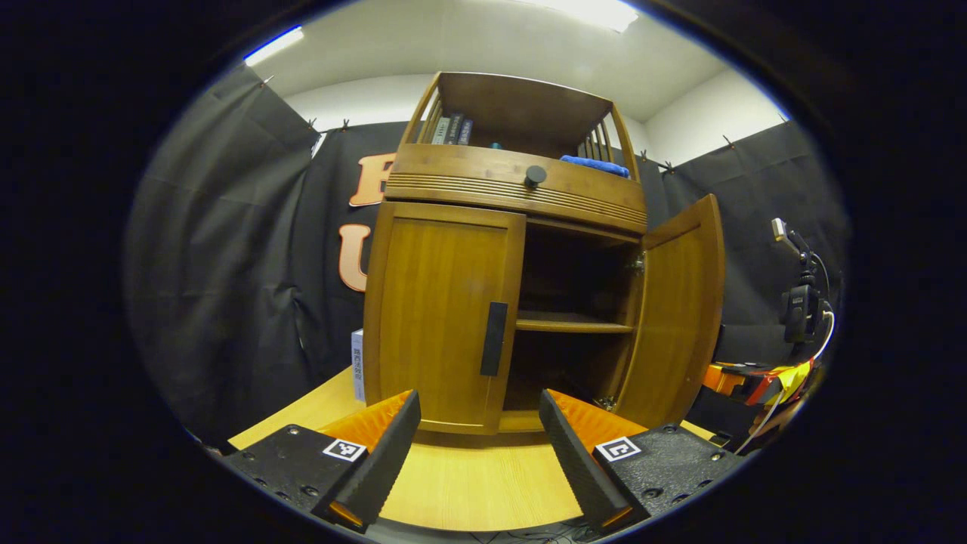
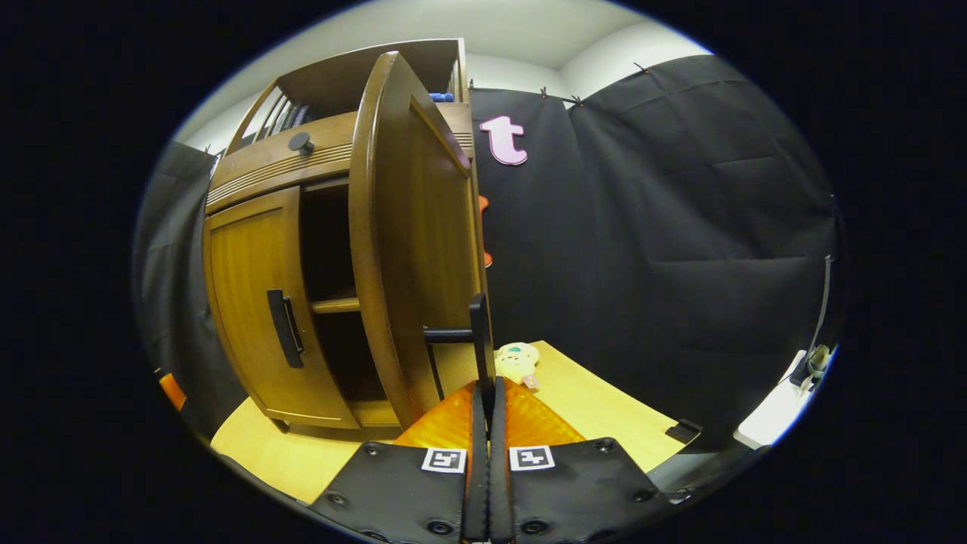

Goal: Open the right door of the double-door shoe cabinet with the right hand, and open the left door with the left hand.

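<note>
The wooden shoe cabinet (image 1: 514, 189) stands on a light wooden table. Its left door (image 1: 442, 317) is closed, with a black vertical handle (image 1: 494, 338) at its inner edge. My left gripper (image 1: 481, 427) hangs open in front of that door, a short way off and touching nothing. The right door (image 1: 676, 317) is swung wide open, baring an inner shelf (image 1: 570, 325). In the right gripper view the right door (image 2: 412, 249) stands edge-on, and my right gripper (image 2: 487, 397) is shut on its black handle (image 2: 477, 325). The left door (image 2: 253, 302) shows closed there too.
A drawer with a round black knob (image 1: 535, 175) sits above the doors. Books (image 1: 451, 130) and a blue cloth (image 1: 594, 165) lie on the top shelf. A white box (image 1: 357, 365) stands left of the cabinet, a small plush toy (image 2: 517, 361) on the table (image 2: 597, 408), a camera stand (image 1: 799, 302) at right.
</note>
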